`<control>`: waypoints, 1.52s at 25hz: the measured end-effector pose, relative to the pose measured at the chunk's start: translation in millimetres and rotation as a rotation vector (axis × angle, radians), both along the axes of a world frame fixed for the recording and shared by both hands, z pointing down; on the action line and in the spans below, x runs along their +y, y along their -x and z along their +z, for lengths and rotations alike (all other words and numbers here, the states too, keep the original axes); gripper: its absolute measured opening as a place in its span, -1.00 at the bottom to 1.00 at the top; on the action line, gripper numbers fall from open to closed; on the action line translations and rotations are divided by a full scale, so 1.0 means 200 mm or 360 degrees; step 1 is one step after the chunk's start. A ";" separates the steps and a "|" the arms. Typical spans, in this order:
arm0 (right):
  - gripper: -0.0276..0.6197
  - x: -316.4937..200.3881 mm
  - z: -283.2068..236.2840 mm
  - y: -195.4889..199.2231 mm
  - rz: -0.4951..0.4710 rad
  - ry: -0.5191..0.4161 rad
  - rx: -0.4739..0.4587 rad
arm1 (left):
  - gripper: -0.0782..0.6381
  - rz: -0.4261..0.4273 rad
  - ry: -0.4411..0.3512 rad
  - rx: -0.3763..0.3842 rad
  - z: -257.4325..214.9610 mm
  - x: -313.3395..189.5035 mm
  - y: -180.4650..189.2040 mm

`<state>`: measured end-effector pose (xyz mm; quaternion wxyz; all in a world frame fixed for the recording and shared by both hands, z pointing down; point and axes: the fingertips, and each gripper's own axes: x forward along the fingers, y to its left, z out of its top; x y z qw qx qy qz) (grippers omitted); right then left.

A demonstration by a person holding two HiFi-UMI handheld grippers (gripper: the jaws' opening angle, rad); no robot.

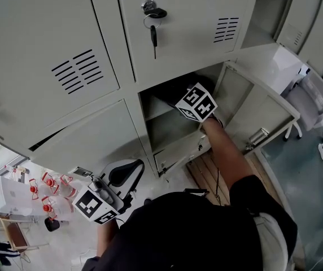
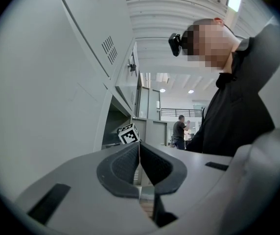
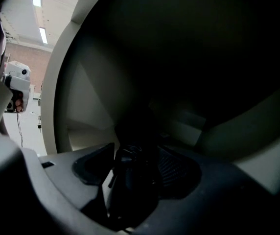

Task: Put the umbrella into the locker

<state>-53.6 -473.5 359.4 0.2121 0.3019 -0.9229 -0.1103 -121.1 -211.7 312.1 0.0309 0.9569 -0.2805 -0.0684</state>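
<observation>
1. Lockers (image 1: 48, 49) in pale grey metal fill the head view. One lower compartment (image 1: 170, 130) stands open, its door (image 1: 260, 114) swung out to the right.
2. The person's right arm (image 1: 229, 162) reaches forward to the mouth of that compartment.
3. The right tool (image 3: 136, 150) is inside the compartment, with its marker cube (image 1: 196, 101) at the opening. Its jaws stand wide apart, and the ribbed face of each pad shows clear on either side of the thing between them.
4. The umbrella (image 3: 132, 180), a dark folded bundle, lies between those open jaws, inside the compartment. Its long axis appears to run along the tool's own line, the near end toward the camera and the far end lost in the dark. Which end is the handle cannot be told.
5. The left tool (image 2: 139, 143) hangs low outside, well apart from the compartment. Its jaws are closed together with nothing between them.
6. A key (image 1: 153, 34) hangs in the lock of the closed door above.
</observation>
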 end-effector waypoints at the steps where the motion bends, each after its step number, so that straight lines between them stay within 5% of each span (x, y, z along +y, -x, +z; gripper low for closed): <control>1: -0.07 0.01 -0.01 -0.01 0.0001 -0.0002 -0.0019 | -0.73 0.0004 -0.0001 -0.0001 0.00 0.00 0.00; 13: -0.09 0.30 -0.26 -0.06 -0.0128 -0.0011 -0.0360 | -0.73 0.0112 -0.0013 -0.0020 0.00 -0.02 -0.10; 23: -0.41 0.66 -0.55 -0.08 -0.0282 -0.0202 -0.0605 | -0.73 0.0207 -0.0027 -0.0011 -0.02 -0.04 -0.18; 31: -0.67 0.85 -0.69 -0.22 -0.0217 -0.0377 -0.0711 | -0.73 0.0274 -0.0049 -0.0006 -0.05 -0.05 -0.23; 38: -0.84 0.99 -0.70 -0.37 -0.0151 -0.0351 -0.0771 | -0.73 0.0351 -0.0060 -0.0024 -0.05 -0.07 -0.32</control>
